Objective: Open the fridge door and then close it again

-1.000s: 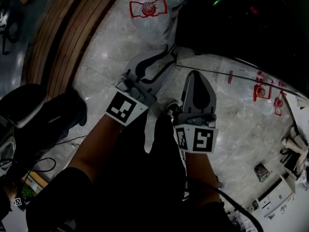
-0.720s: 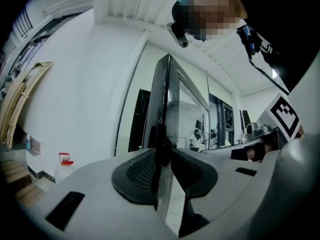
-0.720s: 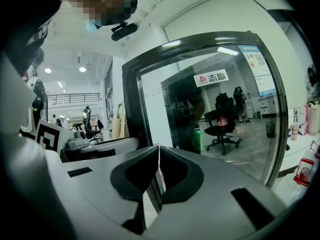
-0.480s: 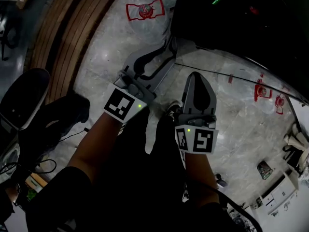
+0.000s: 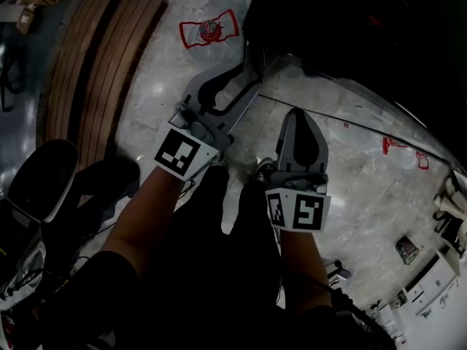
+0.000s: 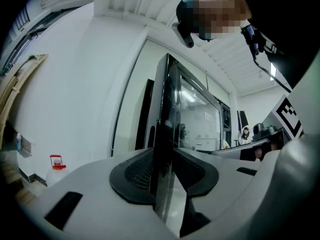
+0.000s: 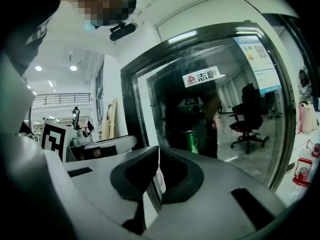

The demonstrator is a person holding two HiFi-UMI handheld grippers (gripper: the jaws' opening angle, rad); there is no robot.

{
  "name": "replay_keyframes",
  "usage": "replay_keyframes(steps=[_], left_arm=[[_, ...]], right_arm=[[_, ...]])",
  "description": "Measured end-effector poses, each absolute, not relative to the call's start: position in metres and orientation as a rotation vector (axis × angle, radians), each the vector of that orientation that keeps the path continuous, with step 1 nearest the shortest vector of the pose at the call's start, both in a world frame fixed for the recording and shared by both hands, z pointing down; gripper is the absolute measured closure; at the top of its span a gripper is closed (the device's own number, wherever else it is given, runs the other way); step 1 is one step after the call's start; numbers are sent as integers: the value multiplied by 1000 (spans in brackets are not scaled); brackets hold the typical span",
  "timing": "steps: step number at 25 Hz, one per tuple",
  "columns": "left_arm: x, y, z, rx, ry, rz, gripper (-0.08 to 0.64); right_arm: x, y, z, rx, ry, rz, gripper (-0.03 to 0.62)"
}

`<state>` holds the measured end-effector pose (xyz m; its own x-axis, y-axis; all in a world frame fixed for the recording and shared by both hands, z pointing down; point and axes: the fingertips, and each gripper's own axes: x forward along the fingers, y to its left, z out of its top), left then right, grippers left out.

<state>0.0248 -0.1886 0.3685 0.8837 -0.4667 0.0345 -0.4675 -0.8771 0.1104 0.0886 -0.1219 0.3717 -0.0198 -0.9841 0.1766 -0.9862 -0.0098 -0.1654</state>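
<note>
The black fridge [image 5: 350, 20] fills the head view's top right. Its glass door [image 6: 167, 109] shows edge-on in the left gripper view. My left gripper [image 5: 252, 60] reaches level to that edge. The dark door edge stands between the pads [image 6: 135, 176], which lie against it on both sides while the jaws are opening. My right gripper [image 5: 295, 114] hangs over the floor just short of the fridge. It is shut with nothing between its tips [image 7: 159, 151], and it faces the glass front [image 7: 220, 109], with a green bottle [image 7: 190, 140] inside.
A slatted wooden bench [image 5: 95, 71] runs along the left. Water jugs with red labels [image 5: 210, 29] stand by the fridge's left side. A black office chair [image 5: 44, 188] is at lower left. Small clutter and a white box [image 5: 430, 283] lie at lower right on the marble floor.
Both grippers have moved forward toward the fridge, the left one further. Its tips now lie under the fridge's dark edge, and the bench and chair have slid in the view.
</note>
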Motion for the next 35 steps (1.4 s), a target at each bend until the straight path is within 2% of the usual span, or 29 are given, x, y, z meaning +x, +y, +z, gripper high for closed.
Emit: replay_keyframes(steps=[15, 35], left_arm=[[60, -249, 367, 2922, -719, -41, 434], [44, -220, 363, 2942, -919, -3, 434]], right_arm=[[105, -150, 365, 2231, -2167, 366, 575], [92, -142, 352, 2211, -2229, 340, 575]])
